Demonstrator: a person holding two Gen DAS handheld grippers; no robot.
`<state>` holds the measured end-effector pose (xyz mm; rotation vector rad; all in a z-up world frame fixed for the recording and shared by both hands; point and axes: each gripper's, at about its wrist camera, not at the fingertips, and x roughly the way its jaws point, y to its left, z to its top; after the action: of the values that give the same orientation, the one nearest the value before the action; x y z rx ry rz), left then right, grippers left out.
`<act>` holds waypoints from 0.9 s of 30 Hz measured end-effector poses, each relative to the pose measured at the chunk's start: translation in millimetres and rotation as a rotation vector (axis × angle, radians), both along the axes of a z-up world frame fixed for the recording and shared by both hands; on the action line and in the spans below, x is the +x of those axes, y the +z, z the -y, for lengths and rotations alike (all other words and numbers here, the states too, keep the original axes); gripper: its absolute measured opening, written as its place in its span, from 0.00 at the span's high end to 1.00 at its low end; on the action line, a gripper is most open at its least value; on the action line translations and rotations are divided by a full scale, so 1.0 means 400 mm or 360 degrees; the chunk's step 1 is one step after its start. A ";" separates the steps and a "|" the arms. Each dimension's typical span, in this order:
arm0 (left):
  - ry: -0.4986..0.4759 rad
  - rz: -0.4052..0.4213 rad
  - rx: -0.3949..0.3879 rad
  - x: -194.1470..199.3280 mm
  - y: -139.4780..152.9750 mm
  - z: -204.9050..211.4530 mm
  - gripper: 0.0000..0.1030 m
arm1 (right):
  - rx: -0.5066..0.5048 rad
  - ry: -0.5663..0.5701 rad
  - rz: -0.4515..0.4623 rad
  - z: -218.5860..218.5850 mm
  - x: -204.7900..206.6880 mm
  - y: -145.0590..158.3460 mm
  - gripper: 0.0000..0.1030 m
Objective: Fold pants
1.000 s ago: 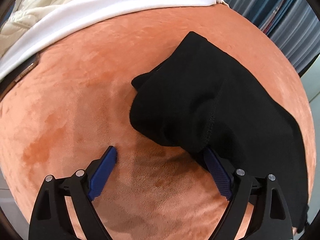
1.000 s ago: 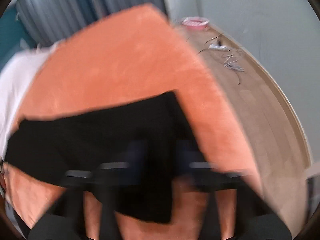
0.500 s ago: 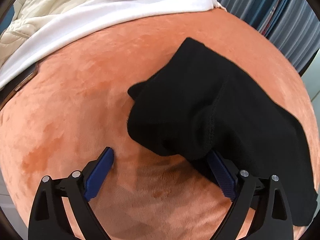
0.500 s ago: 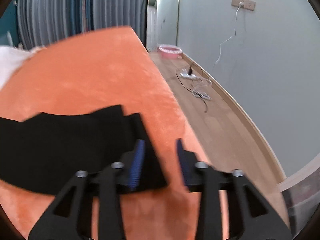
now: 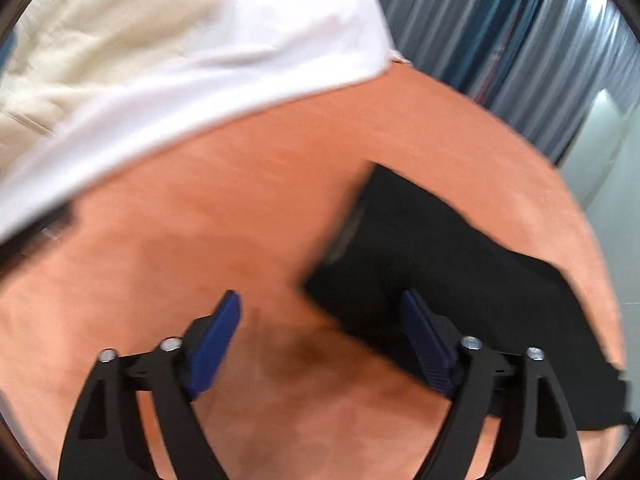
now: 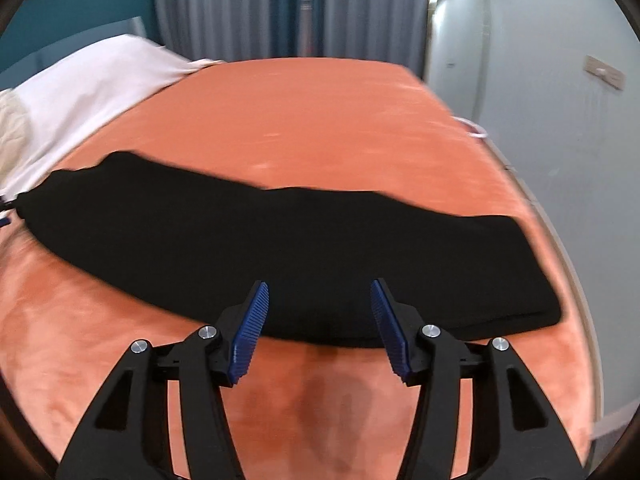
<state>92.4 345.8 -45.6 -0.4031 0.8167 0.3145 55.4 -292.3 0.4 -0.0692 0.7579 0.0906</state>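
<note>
Looking along the left gripper (image 5: 320, 304) in the left wrist view, its two blue pads stand spread wide with only orange bed cover between them; its jaws have just been narrowing a little from their widest. The black pants (image 5: 452, 280) lie on the orange bed (image 5: 224, 208) to the right, one end of the cloth reaching down behind the right-hand pad (image 5: 424, 340); whether that pad touches the fabric cannot be told, and nothing is pinched. The picture is blurred. A white sheet (image 5: 248, 56) and a cream quilt (image 5: 92, 40) cover the far side of the bed, and grey-blue curtains (image 5: 520, 28) hang beyond its upper right edge.

In the right wrist view the right gripper (image 6: 318, 306) is held above the near edge of the pants (image 6: 280, 240), its ribbed blue pads apart and empty; its jaws have just been opening, and no cloth is between them. The pants stretch as one long dark band across the bed (image 6: 320, 120) from left to right, laid flat, the right end squared off near the bed's edge. The white sheet (image 6: 96, 84) lies at the far left, curtains (image 6: 260, 8) hang behind, and a pale wall (image 6: 540, 60) with a socket plate (image 6: 604, 72) stands to the right.
</note>
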 end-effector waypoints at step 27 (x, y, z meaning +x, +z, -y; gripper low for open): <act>0.0782 0.0343 0.0334 -0.283 0.033 -0.059 0.19 | -0.1388 0.1713 0.0168 -1.585 0.118 -0.093 0.68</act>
<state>-20.7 369.3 -32.2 -0.4285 0.4588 0.7930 102.4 341.7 -37.0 -1.3034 0.5355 0.7669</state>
